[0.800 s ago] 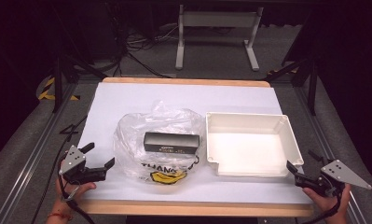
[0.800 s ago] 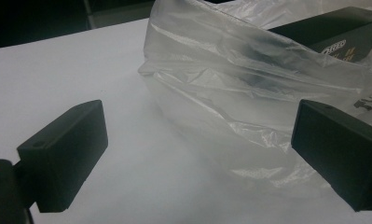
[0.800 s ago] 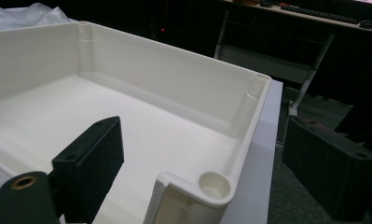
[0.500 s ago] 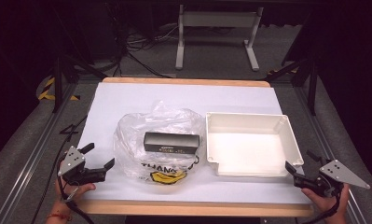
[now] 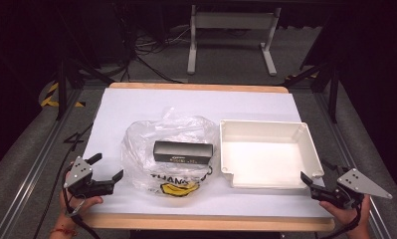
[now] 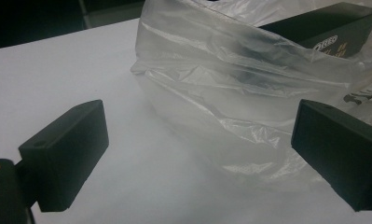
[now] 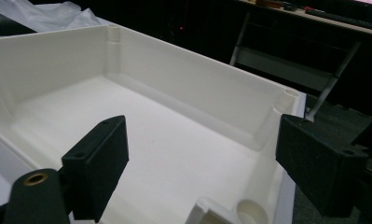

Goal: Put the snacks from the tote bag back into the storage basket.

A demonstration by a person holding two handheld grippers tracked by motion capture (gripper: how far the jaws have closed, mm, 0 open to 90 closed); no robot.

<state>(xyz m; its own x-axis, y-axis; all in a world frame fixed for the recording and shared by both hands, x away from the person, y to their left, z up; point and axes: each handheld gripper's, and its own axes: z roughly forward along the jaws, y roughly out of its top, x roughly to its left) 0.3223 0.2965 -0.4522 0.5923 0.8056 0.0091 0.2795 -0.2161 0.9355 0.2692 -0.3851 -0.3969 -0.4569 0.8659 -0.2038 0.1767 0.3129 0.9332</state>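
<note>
Clear plastic bag (image 5: pixel 171 149) touches white tray (image 5: pixel 313 149) at centre; left gripper (image 5: pixel 106 172) at 8 o'clock and right gripper (image 5: pixel 310 180) at 4 o'clock gape, released.

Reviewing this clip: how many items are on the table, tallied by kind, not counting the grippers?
Clear plastic bag: 1
Black box, lying in the bag: 1
White tray, nothing in it: 1
Total: 3

"THANK" in dark print on clear plastic bag (image 5: pixel 172 149)
</note>
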